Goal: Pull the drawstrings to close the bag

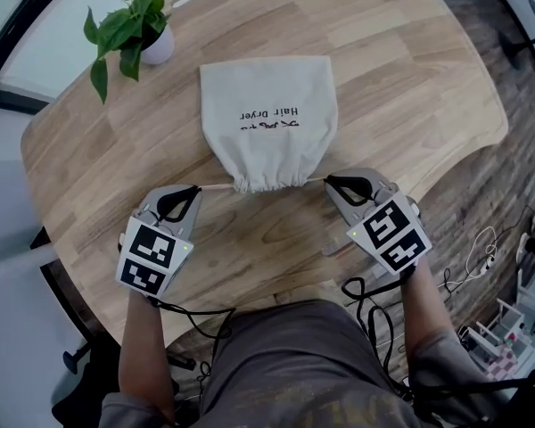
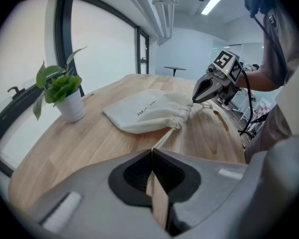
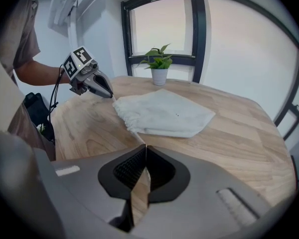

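Note:
A cream cloth bag (image 1: 267, 114) printed "Hair Dryer" lies flat on the round wooden table (image 1: 410, 61), its mouth (image 1: 267, 184) gathered tight and facing me. My left gripper (image 1: 194, 190) is shut on the left drawstring (image 1: 217, 186), which runs taut to the mouth. My right gripper (image 1: 329, 182) is shut on the right drawstring (image 1: 314, 181). In the left gripper view the cord (image 2: 163, 139) leaves the closed jaws toward the bag (image 2: 149, 113), with the right gripper (image 2: 195, 99) beyond. The right gripper view shows the bag (image 3: 164, 114) and the left gripper (image 3: 111, 96).
A small green plant in a white pot (image 1: 135, 27) stands at the table's far left, also the plant (image 2: 65, 96) and the plant (image 3: 159, 66). The table edge (image 1: 250, 306) runs just in front of my body. Cables and white items (image 1: 490, 266) lie on the floor at right.

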Demonstrator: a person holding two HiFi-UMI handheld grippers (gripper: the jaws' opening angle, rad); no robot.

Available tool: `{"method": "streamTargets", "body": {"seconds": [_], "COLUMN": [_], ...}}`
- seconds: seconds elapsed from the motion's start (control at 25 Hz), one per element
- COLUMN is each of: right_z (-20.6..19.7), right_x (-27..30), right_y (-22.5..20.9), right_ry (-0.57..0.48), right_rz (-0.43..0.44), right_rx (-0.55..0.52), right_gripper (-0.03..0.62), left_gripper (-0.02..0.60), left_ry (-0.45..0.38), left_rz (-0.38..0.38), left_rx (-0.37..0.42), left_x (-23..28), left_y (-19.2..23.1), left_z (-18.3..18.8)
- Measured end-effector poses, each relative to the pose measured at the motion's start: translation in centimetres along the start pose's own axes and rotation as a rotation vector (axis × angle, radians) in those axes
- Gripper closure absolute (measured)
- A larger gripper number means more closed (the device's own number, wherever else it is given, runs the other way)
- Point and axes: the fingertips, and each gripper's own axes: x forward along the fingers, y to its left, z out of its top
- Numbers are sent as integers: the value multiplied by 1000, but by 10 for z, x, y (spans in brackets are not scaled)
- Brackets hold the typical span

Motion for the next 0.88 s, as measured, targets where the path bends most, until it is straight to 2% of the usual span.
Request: {"method": "streamTargets", "body": {"seconds": [0.2, 0.44, 0.56, 0.88], "right_z": [49, 119, 151, 215], "right_x": [-45, -122, -164, -248], "right_y": [-14, -17, -16, -10], "right_ry": [-127, -327, -425, -619], "right_rz": [-69, -138, -182, -273], "right_rx": [-10, -12, -27, -118], "right_gripper": [559, 559, 559, 559], "left_gripper": [572, 572, 572, 572], "left_ry": [-113, -277, -355, -508], "left_rz": [109, 251, 323, 451], "left_rx": [18, 16, 40, 58], "left_x": [-46, -125, -166, -248], "left_y": [14, 22, 22, 21], "left_z": [46, 110, 139, 197]}}
